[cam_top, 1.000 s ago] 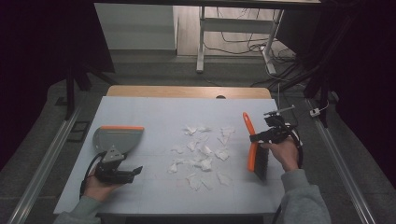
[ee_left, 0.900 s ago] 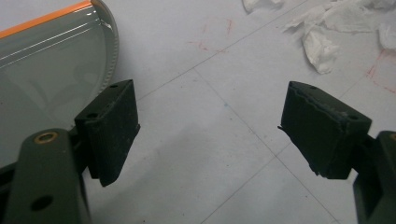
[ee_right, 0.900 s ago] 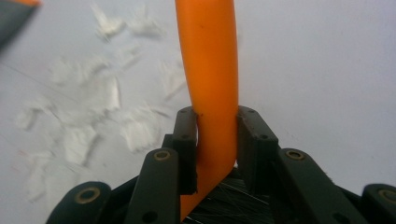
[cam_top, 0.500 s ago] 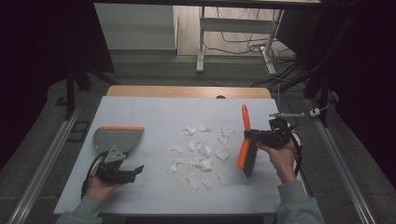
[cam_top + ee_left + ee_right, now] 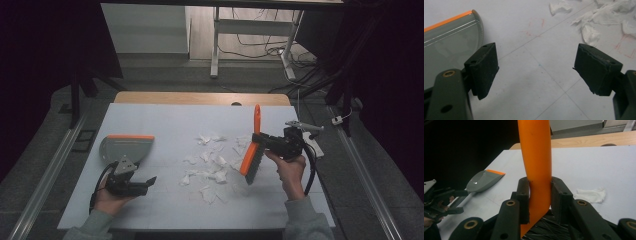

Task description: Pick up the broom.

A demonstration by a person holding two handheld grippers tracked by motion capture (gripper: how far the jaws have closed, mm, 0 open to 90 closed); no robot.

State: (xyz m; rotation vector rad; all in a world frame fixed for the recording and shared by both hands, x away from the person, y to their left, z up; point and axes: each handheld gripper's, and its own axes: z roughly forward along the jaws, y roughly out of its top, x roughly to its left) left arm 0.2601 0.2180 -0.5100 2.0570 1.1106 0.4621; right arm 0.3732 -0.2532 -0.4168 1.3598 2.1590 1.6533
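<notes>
Right gripper view is showing the right gripper (image 5: 539, 195) clamping both black jaws on the orange handle of the brush (image 5: 537, 157), one jaw on each side of it, with dark bristles showing below the grip. In the high view the right gripper (image 5: 265, 142) is pointing toward the left edge of the tabletop (image 5: 165, 117), and the brush (image 5: 251, 152) is standing nearly upright with its handle tip toward the far edge and its bristle end low, just beside the right side of the paper scraps (image 5: 210, 162). The right hand (image 5: 289, 167) is wrapping the gripper's body from below, the sleeved forearm coming in from the near right corner, and a cable is looping down beside the wrist.

The paper scraps are lying scattered around the middle of the tabletop, between the two grippers.

Left gripper (image 5: 134, 183) is resting low near the near left corner, held in the left hand (image 5: 111, 196), its jaws pointing toward the right. In the left gripper view its jaws are standing wide apart with nothing between them, bare tabletop showing in the gap. The grey dustpan (image 5: 126, 148) with its orange lip is lying flat just beyond that gripper, toward the left edge, apart from the scraps.
</notes>
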